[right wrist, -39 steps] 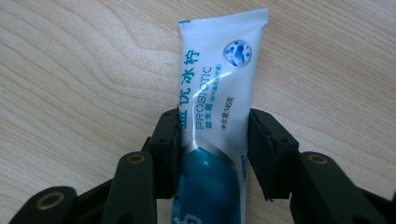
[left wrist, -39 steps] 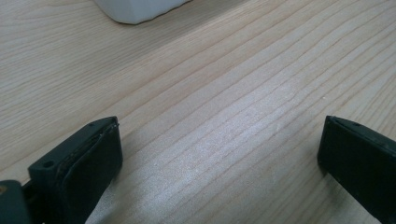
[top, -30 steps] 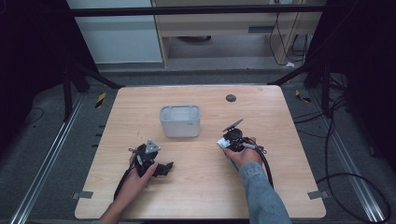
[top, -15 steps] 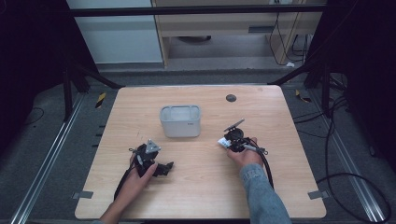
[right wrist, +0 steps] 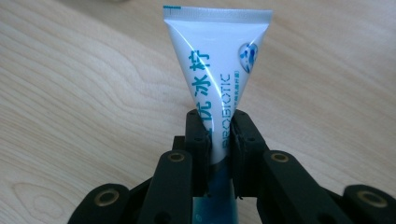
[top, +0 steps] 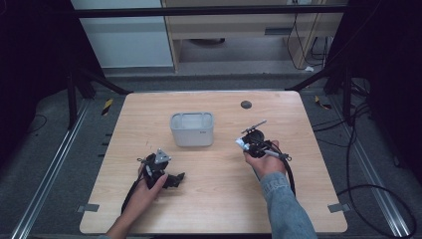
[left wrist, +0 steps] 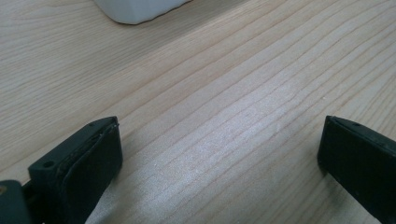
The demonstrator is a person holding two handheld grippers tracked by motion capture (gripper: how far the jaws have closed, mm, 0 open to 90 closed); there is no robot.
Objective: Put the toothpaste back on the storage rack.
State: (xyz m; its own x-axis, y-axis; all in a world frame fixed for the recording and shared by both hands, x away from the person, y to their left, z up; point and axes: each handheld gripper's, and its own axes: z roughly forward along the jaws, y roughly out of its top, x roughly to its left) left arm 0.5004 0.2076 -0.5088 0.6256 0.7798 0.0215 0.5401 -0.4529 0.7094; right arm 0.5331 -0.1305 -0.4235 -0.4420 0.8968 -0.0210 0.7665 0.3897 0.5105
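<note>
In the right gripper view, a white toothpaste tube (right wrist: 219,60) with blue lettering stands up between the jaws, flat crimped end on top. My right gripper (right wrist: 219,135) is shut on its lower part. In the high view, the right gripper (top: 246,146) hangs just above the wood at the right of the table, and the tube (top: 240,143) pokes out to its left. My left gripper (top: 175,178) lies on the table at the front left, held by a hand. Its jaws (left wrist: 219,154) stand wide open over bare wood.
A white rectangular container (top: 192,135) stands at the table's middle, left of the right gripper; its corner (left wrist: 135,9) shows in the left gripper view. A small dark round spot (top: 246,104) lies near the far edge. Cables trail from both grippers towards the front.
My right gripper has risen a little off the table with the tube in it. The left gripper and the container have stayed put.
</note>
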